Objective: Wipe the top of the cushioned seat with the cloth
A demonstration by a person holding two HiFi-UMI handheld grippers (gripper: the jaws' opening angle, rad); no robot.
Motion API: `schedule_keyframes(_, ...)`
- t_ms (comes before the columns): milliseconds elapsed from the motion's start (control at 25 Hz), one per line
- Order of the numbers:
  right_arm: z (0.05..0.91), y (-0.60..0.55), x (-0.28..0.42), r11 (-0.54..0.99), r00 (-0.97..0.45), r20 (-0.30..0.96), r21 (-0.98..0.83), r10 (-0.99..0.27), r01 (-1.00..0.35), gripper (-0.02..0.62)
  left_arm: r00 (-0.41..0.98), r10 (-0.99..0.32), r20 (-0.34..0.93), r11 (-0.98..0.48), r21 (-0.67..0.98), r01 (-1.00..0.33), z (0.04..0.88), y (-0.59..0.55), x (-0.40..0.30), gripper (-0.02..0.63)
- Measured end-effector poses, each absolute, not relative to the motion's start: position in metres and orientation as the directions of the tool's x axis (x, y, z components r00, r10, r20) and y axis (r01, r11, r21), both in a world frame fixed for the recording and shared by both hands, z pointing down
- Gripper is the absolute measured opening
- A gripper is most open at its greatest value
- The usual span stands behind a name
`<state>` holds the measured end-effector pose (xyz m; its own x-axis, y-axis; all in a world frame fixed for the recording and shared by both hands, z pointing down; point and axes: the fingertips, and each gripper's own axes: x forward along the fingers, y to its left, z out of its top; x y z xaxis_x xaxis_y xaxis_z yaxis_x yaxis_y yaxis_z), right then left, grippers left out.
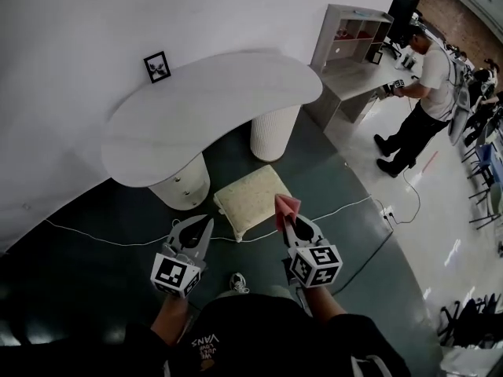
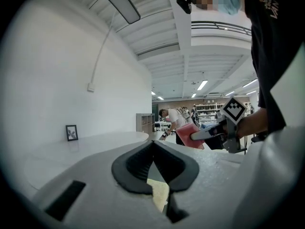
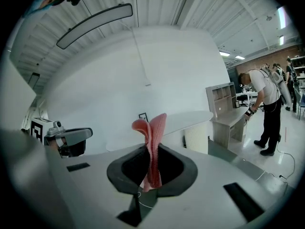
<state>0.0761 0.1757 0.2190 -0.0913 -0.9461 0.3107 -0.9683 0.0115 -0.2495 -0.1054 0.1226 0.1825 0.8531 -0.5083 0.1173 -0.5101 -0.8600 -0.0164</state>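
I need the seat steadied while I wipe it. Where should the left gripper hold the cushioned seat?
Probably its near left edge, coming from the left: the cushioned seat lies flat, that padded rim faces the left gripper, and a side grip leaves the top free for the cloth.

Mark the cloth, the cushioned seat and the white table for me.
cloth [image 3: 153, 147], right gripper view, folded middle above the jaws
cushioned seat [image 1: 250, 199], head view, centre of its top
white table [image 1: 212, 100], head view, bare tabletop
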Motion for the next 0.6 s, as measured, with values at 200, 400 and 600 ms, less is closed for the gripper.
schedule_keyframes(200, 0.229, 0.141, 0.076, 0.011, -0.101, 0.357, -0.247, -0.929, -0.969, 0.026, 0.846, -0.517, 0.13, -0.851, 0.033, -0.525, 0.194, 0.09, -0.107, 0.017)
schedule_keyframes(400, 0.235, 0.106, 0.083, 0.057, -0.15, 0.377, -0.247, -0.914, -0.967, 0.026, 0.826, -0.542, 0.154, -0.83, 0.058, -0.555, 0.207, 0.066, -0.1, 0.017)
schedule_keyframes(600, 0.253, 0.065, 0.095, 0.126, -0.225, 0.406, -0.257, -0.886, -0.958, 0.026, 0.779, -0.602, 0.176, -0.782, 0.065, -0.619, 0.216, 0.038, -0.09, 0.017)
